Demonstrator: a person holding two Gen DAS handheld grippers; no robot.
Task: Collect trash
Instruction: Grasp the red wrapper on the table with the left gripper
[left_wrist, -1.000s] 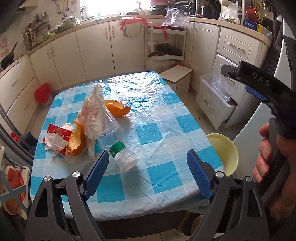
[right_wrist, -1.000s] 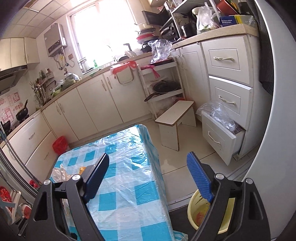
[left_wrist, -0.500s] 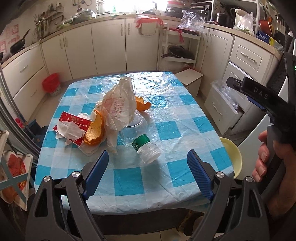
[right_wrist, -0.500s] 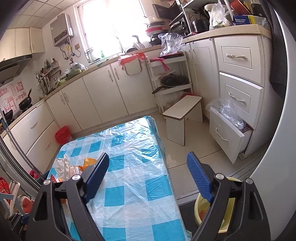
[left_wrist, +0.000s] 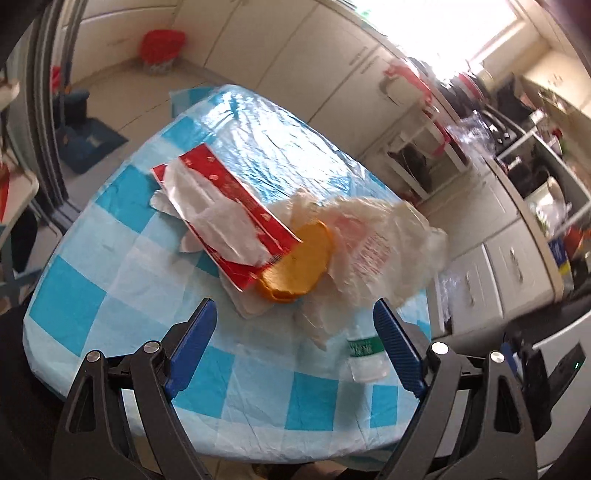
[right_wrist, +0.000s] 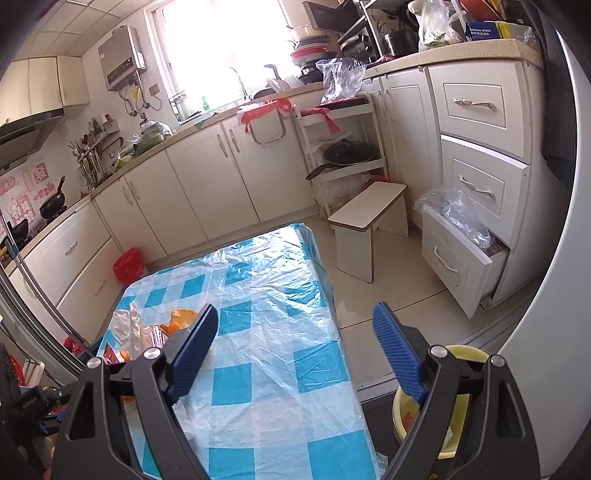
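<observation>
A heap of trash lies on the blue-checked table (left_wrist: 122, 280): a red wrapper (left_wrist: 236, 199) with a white tissue (left_wrist: 218, 218) on it, an orange peel (left_wrist: 295, 266), a crumpled clear plastic bag (left_wrist: 380, 243) and a clear bottle with a green label (left_wrist: 364, 354). My left gripper (left_wrist: 295, 339) is open and empty, just in front of the peel. My right gripper (right_wrist: 295, 350) is open and empty above the table's right half. In the right wrist view the bag (right_wrist: 127, 328) and peel (right_wrist: 181, 317) sit at the left.
A yellow bin (right_wrist: 436, 417) with scraps in it stands on the floor right of the table. A white stool (right_wrist: 369, 225), an open drawer (right_wrist: 458, 254) and cabinets line the far side. A red bag (left_wrist: 162, 48) sits on the floor by the cabinets.
My left gripper has swung left and tilted, closing in on the trash heap, which now fills its view. My right gripper has drifted slightly, still open.
</observation>
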